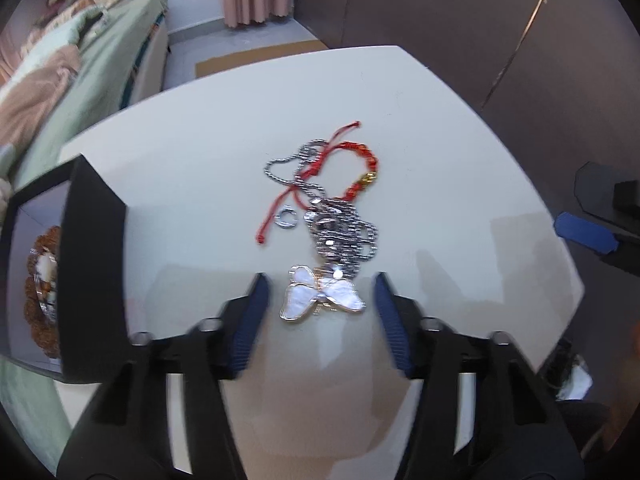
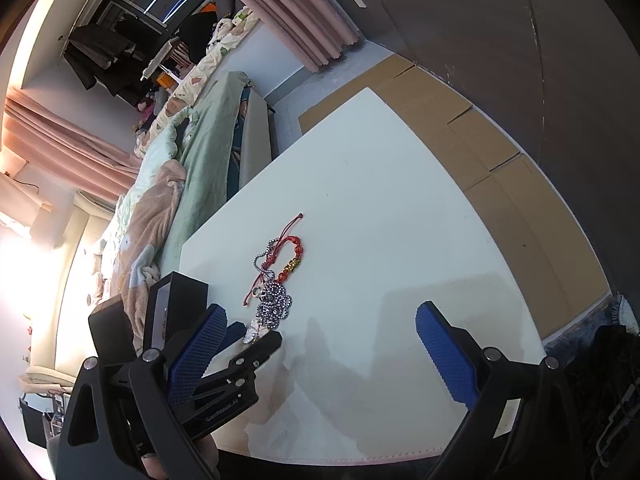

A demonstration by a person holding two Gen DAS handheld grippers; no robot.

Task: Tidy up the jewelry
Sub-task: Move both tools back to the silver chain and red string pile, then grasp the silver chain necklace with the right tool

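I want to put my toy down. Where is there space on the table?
The table is bare right of the jewelry pile, toward the cardboard, and beyond the red bracelet. It is crowded between the black box and the left gripper.

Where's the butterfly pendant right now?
In the left wrist view, the butterfly pendant lies on the white table between the open left claw fingers, at the near end of the tangled silver chain.
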